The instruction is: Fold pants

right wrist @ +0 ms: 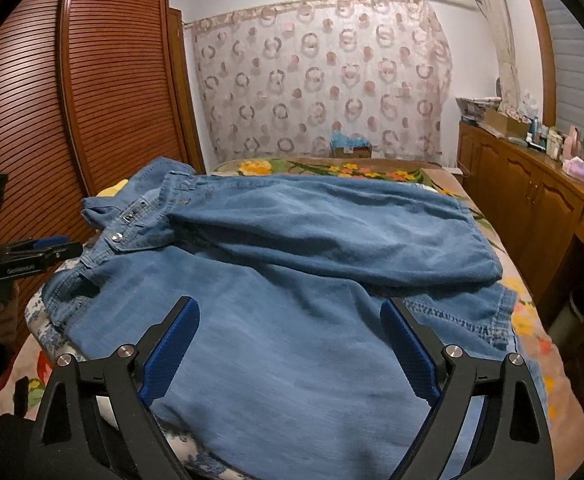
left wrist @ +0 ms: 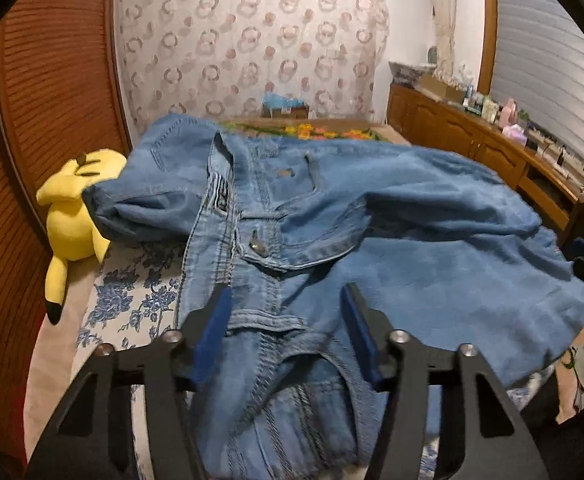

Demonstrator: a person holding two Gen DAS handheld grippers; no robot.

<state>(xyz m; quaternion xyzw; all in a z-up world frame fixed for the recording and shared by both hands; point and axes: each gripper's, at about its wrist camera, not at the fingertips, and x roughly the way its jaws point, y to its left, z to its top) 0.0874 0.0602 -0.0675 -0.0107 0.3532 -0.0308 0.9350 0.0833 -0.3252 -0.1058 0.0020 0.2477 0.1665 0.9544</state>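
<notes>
Blue denim pants (left wrist: 331,220) lie spread on the bed, waistband and metal button (left wrist: 256,242) toward the left, one leg folded across the other. My left gripper (left wrist: 286,300) is open just above the waistband and fly, holding nothing. In the right wrist view the pants (right wrist: 292,280) fill the bed, with the upper leg (right wrist: 331,232) lying across. My right gripper (right wrist: 290,312) is open over the lower leg near the hem side, empty. The left gripper (right wrist: 40,258) also shows at the left edge of the right wrist view.
A yellow plush toy (left wrist: 76,208) lies at the bed's left beside a brown slatted wardrobe (right wrist: 92,100). A floral blanket (right wrist: 331,168) covers the far bed. A wooden cabinet (right wrist: 531,200) with small items runs along the right. A curtain (right wrist: 319,76) hangs behind.
</notes>
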